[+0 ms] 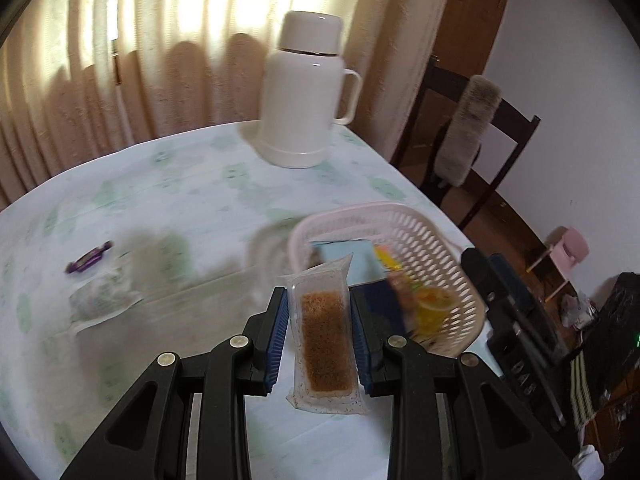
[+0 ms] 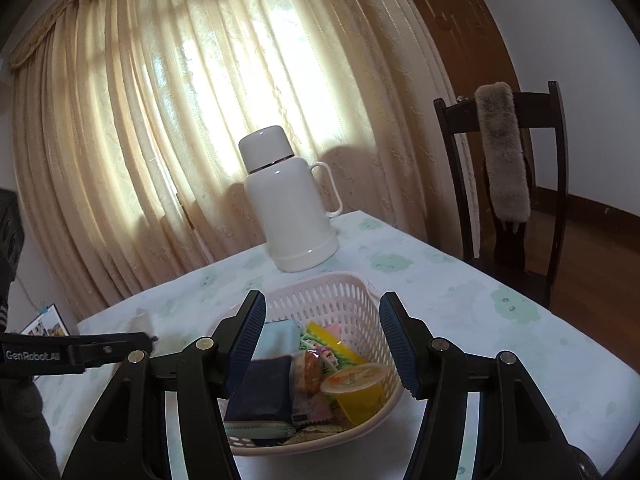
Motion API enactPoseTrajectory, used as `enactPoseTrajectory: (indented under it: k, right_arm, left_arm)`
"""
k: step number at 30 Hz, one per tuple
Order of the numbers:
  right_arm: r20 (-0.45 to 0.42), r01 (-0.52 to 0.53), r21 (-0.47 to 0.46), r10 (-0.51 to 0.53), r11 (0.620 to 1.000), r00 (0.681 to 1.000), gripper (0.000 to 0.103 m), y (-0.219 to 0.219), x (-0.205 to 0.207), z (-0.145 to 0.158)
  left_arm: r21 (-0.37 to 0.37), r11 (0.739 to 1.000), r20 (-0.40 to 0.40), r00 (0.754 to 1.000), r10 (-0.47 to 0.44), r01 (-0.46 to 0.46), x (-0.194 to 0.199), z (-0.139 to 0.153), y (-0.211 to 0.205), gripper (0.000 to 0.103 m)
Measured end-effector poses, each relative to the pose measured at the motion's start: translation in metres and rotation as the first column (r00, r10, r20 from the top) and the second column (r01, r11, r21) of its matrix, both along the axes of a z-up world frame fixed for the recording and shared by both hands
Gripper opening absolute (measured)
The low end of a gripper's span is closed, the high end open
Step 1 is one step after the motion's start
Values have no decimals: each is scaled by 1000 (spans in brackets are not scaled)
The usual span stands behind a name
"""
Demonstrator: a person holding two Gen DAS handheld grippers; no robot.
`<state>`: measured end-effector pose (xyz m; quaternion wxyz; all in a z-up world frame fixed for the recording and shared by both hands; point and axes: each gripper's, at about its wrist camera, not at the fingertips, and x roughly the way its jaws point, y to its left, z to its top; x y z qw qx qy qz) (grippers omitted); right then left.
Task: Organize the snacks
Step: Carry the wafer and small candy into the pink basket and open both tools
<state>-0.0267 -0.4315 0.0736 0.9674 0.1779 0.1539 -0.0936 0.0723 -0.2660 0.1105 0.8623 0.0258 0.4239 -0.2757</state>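
My left gripper [image 1: 320,336] is shut on a clear packet with a brown snack bar [image 1: 325,340] and holds it above the table, just left of the pink basket [image 1: 440,240]. The basket [image 2: 340,296] holds several snacks: a dark blue pouch [image 2: 264,392], a yellow jelly cup [image 2: 356,388], a wrapped cake [image 2: 308,372] and coloured packets. My right gripper [image 2: 324,344] is open and empty, hovering over the basket. A purple candy [image 1: 89,261] and a pale wrapped snack [image 1: 102,300] lie on the table at the left.
A white thermos jug [image 1: 304,92] stands at the back of the table [image 1: 180,200]; it also shows in the right wrist view [image 2: 288,208]. A dark wooden chair [image 2: 516,184] with a fuzzy cover stands at the right. Curtains hang behind.
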Motion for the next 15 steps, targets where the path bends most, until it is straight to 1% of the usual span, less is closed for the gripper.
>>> enactPoseTrajectory:
  k: [3, 4, 5, 7, 10, 15]
  right_arm:
    - [4, 5, -4, -5, 1000, 1000, 61, 0, -1, 0]
    - [5, 5, -8, -5, 1000, 1000, 61, 1, -2, 0]
    - [6, 6, -10, -6, 1000, 1000, 61, 1, -2, 0]
    - [10, 10, -15, -10, 1000, 1000, 61, 2, -3, 1]
    - [10, 13, -12, -13, 1000, 1000, 61, 1, -4, 1]
    - [9, 11, -20, -11, 1000, 1000, 61, 3, -3, 1]
  left_arm:
    - [-17, 1000, -19, 999, -26, 26, 5, -2, -13, 28]
    - [-26, 999, -32, 999, -31, 30, 6, -2, -15, 33]
    - [-36, 999, -44, 999, -32, 30, 8, -3, -16, 42]
    - [-59, 998, -57, 998, -18, 15, 12, -5, -13, 49]
    - [-47, 999, -54, 999, 6, -8, 15, -7, -6, 49]
    - [-29, 997, -43, 997, 70, -71, 23, -8, 18, 49]
